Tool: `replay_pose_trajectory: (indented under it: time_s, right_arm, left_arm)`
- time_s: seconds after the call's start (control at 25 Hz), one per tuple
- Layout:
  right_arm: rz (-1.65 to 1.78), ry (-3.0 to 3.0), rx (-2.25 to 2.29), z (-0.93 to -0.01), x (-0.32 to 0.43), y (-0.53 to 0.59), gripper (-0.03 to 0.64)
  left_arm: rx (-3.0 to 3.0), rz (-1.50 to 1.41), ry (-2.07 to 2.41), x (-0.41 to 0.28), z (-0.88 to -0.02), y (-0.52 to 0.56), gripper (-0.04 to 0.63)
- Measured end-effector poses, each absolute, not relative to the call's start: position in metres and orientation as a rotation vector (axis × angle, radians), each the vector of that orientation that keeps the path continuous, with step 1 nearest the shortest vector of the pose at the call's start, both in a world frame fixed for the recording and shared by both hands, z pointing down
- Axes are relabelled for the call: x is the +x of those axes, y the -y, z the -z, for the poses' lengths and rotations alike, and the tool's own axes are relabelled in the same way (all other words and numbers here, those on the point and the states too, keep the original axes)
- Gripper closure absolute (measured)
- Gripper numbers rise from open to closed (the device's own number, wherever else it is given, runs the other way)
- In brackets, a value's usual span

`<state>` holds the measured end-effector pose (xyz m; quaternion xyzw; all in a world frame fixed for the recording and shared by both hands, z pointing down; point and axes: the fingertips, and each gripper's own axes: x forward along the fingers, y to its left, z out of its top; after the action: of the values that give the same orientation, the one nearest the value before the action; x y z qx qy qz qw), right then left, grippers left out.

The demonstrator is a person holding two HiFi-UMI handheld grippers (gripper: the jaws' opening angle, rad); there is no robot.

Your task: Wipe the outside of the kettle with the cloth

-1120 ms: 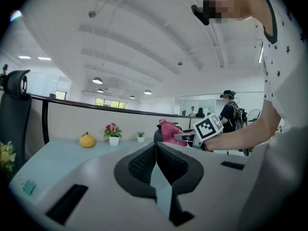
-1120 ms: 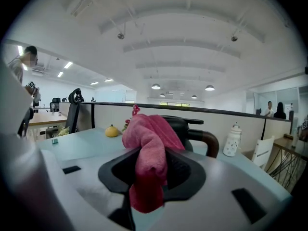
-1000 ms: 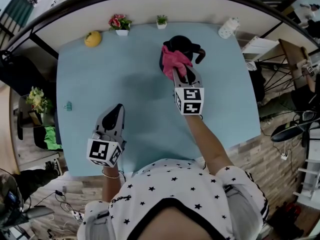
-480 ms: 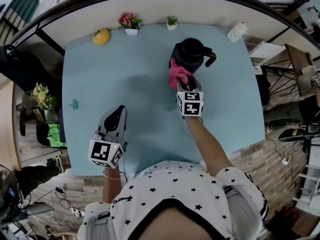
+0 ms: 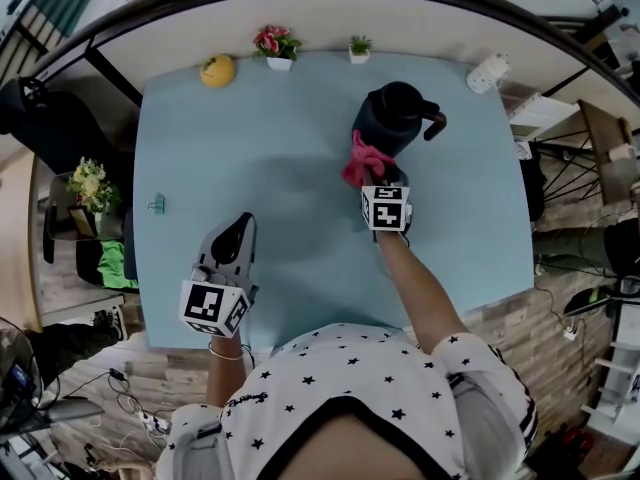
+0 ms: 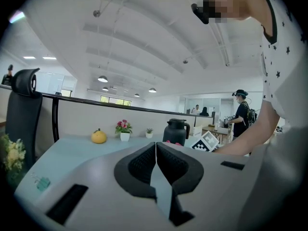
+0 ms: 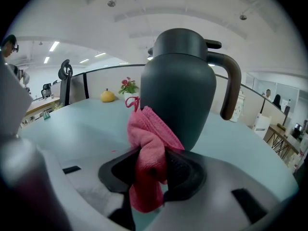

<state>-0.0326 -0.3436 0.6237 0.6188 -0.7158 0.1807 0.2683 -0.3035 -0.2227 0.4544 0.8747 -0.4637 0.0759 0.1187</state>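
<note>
Right tool [image 7: 153, 166] pinches the pink cloth [image 7: 150, 141], pressed against the near side of the kettle [image 7: 179, 90] standing on my worktop [image 5: 250, 138]. Left tool [image 6: 156, 159], jaws pressed together on nothing, I hold well apart from the kettle.

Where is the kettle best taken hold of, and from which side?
Probably by its curved handle: it juts out to the right of the kettle, slim enough to clamp, while the round body looks too wide. Come from the right.
</note>
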Motion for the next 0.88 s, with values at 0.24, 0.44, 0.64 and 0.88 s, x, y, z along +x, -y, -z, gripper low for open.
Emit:
replay_pose_trajectory:
  time_s: [0.24, 0.44, 0.64, 0.88]
  right_arm:
    - [-0.414, 2.033, 1.611, -0.597, -0.060, 0.334, 0.483]
    - [-0.391, 2.214, 1.619, -0.548, -0.097, 0.343, 0.483]
    - [-0.368, 2.364, 1.715, -0.488, -0.114, 0.368, 0.483]
    - [-0.384, 2.333, 1.914, -0.464, -0.088, 0.382, 0.483]
  left_arm:
    - [2.557, -0.200, 1.346, -0.302, -0.455, 0.222, 0.565]
    - [2.564, -0.176, 1.341, -0.299, -0.451, 0.219, 0.565]
    - [2.549, -0.175, 1.362, -0.307, -0.449, 0.215, 0.565]
    - [2.539, -0.168, 1.379, -0.312, -0.447, 0.212, 0.565]
